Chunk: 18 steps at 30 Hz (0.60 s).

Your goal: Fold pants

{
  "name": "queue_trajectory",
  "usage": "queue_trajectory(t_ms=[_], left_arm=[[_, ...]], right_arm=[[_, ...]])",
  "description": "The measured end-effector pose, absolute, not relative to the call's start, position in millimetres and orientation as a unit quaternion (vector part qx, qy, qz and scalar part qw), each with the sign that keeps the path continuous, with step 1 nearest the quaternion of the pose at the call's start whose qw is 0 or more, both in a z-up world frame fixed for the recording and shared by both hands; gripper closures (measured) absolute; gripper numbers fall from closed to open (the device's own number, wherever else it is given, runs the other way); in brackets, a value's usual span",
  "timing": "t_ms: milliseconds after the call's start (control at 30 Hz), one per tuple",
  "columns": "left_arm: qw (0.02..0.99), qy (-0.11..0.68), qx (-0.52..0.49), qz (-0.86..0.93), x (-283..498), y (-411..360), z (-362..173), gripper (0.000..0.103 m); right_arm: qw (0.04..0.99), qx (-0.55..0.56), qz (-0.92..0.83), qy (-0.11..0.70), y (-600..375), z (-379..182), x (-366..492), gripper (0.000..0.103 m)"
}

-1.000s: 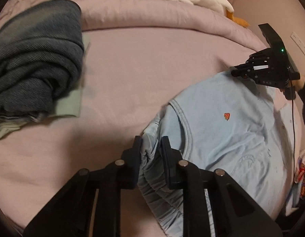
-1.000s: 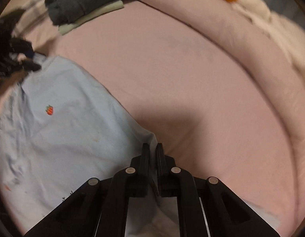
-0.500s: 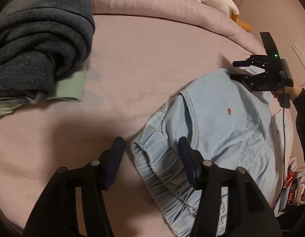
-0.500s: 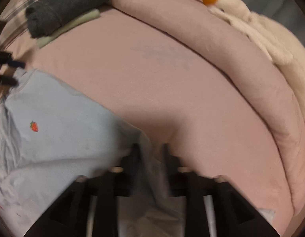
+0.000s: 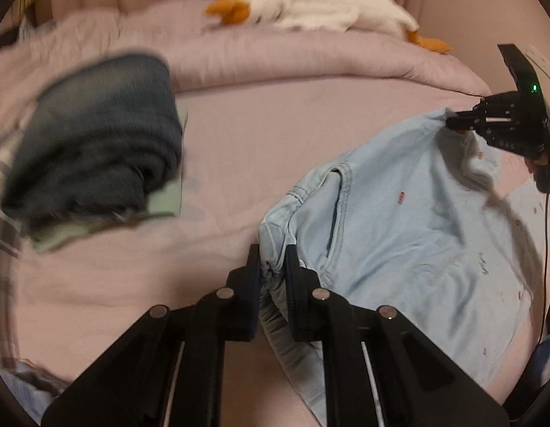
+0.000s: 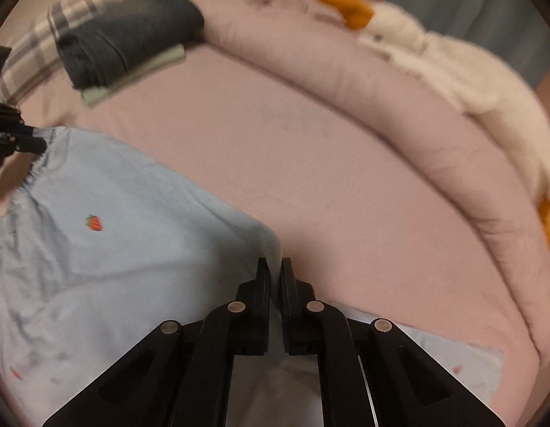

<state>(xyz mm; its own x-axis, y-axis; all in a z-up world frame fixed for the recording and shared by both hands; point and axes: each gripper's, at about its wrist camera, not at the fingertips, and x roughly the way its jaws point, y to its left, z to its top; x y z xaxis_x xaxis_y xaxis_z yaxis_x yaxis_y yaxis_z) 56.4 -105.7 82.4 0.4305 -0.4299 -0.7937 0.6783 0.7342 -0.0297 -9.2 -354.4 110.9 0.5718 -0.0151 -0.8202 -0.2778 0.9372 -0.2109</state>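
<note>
Pale blue pants are lying spread on the pink bedsheet, toward the near right part of the bed.

Left gripper: fingers are pinching the gathered elastic waistband at the pants' left edge; cloth is bunching between the pads and hanging below them.

Right gripper: fingers are clamping a thin fold of the same cloth at the far corner edge, jaws nearly touching. In the left wrist view this gripper is holding that corner lifted a little, with fabric draping down from it.

A small red strawberry patch is showing on the upper layer, between the two grips.

Open sheet is lying beyond the pants' far edge, running up to the rolled pink duvet. A stuffed goose is resting along the duvet ridge.

A folded dark garment is sitting on a pale green one at the left, well apart from the waistband, with bare sheet between. A plaid cloth is lying behind that stack.
</note>
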Motion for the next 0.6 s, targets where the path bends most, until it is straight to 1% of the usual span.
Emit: queue_trajectory(t_ms=[133, 267, 400, 600], left_arm=[[0.855, 0.344, 0.205, -0.330, 3.6, -99.1, 106.8, 0.092], [0.863, 0.300, 0.231, -0.335, -45.1, -87.4, 115.1, 0.092], [0.864, 0.274, 0.241, -0.346, -82.8, -75.0, 112.0, 0.092], [0.853, 0.290, 0.246, -0.356, -136.5, -58.3, 80.8, 0.092]], right_arm=[[0.895, -0.169, 0.055, 0.408, -360.8, 147.5, -52.0, 0.097], [0.910, -0.176, 0.042, 0.372, -366.5, 170.0, -110.1, 0.097], [0.917, -0.181, 0.040, 0.353, -376.9, 168.3, -150.2, 0.097], [0.911, -0.178, 0.062, 0.367, -361.2, 139.4, -221.4, 0.097]])
